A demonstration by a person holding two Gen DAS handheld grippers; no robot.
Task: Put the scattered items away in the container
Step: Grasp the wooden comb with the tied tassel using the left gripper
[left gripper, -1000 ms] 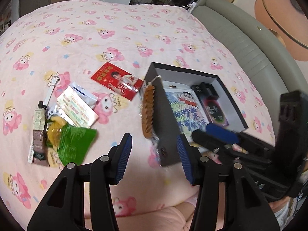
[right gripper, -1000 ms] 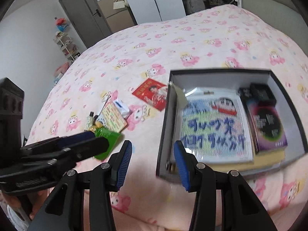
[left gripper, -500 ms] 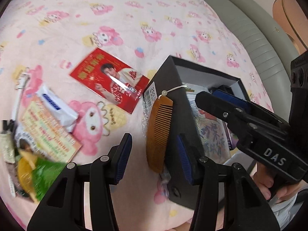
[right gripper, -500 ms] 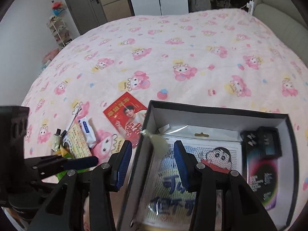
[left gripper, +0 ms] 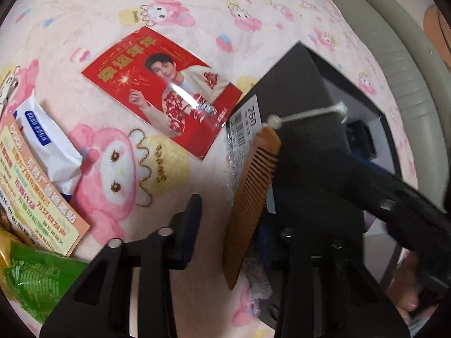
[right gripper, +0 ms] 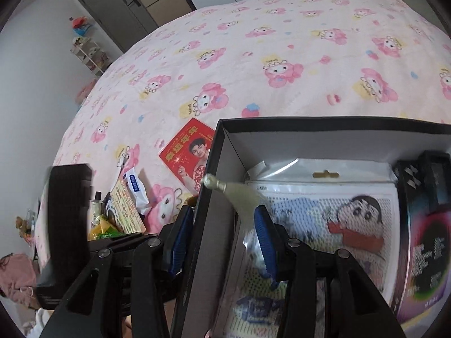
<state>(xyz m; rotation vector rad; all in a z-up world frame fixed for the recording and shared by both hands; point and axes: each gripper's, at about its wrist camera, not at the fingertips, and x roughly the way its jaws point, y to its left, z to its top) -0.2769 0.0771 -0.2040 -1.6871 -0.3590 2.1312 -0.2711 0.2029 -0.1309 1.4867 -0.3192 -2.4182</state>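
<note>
Two grippers work at the black box's (right gripper: 222,146) left wall. Left gripper (left gripper: 228,225), its jaws just closing, straddles the wooden comb (left gripper: 251,194) leaning against the wall outside; contact looks likely but blurred. Right gripper (right gripper: 222,239) stands spread across that wall, gripping nothing.

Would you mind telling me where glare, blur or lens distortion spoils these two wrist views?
Left wrist view: a white glare streak crosses the red photo card; the black box wall and the right gripper are smeared; the bedspread curves with the fisheye.
Right wrist view: the tassel is blurred, the left gripper smeared, corners vignetted.
</note>
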